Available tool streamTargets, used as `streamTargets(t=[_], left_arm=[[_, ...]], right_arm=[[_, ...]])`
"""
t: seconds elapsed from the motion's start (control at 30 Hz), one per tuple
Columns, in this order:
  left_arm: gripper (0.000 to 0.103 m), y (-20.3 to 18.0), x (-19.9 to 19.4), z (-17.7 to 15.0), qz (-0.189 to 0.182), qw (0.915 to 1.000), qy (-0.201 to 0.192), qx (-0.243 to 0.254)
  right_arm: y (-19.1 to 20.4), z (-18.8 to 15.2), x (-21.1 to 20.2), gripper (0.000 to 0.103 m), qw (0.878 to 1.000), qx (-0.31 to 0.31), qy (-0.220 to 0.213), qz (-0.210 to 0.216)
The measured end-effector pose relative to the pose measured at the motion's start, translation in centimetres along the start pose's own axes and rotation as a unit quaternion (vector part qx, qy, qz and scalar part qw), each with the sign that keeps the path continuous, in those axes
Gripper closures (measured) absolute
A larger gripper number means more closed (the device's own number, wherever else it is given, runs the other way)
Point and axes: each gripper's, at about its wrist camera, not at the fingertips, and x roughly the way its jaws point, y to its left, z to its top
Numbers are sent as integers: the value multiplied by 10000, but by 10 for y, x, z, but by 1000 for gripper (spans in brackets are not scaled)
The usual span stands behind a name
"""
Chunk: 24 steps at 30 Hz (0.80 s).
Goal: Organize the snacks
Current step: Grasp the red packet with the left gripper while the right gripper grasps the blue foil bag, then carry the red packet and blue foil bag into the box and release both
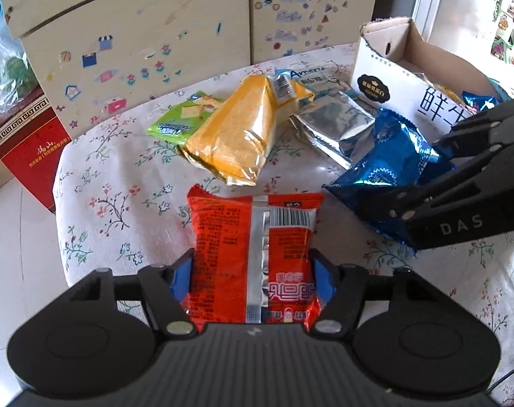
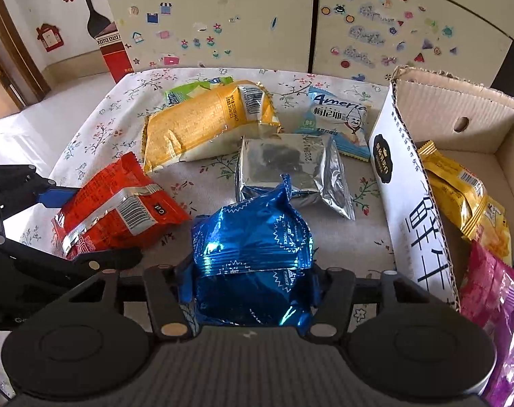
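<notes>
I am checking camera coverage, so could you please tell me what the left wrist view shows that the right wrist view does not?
Only the left wrist view shows the left gripper head-on, its jaws shut on the red packet, plus a clear plastic bag at the far left.

Only the right wrist view shows the box's contents: a gold packet and a pink packet, and the right gripper gripping the blue packet.

Both show the yellow packet, silver packet, cardboard box and floral tablecloth.
</notes>
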Motion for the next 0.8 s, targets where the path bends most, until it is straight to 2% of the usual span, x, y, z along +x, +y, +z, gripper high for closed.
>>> streamTargets(t=[0.2,0.53,0.8], left_arm=[[36,2,-3,1,92,10000,-39,-5],[36,-4,-16,6,262,9992,-297,90],[36,-11,-29,17,423,9973,-588,149]], right_arm=[[2,-1,-8,39,9999,-54,-76,-71],[5,-2,-19,39,9994,-143,-252,-196],[2,-1,-38,39,9979,-76,-550,-336]])
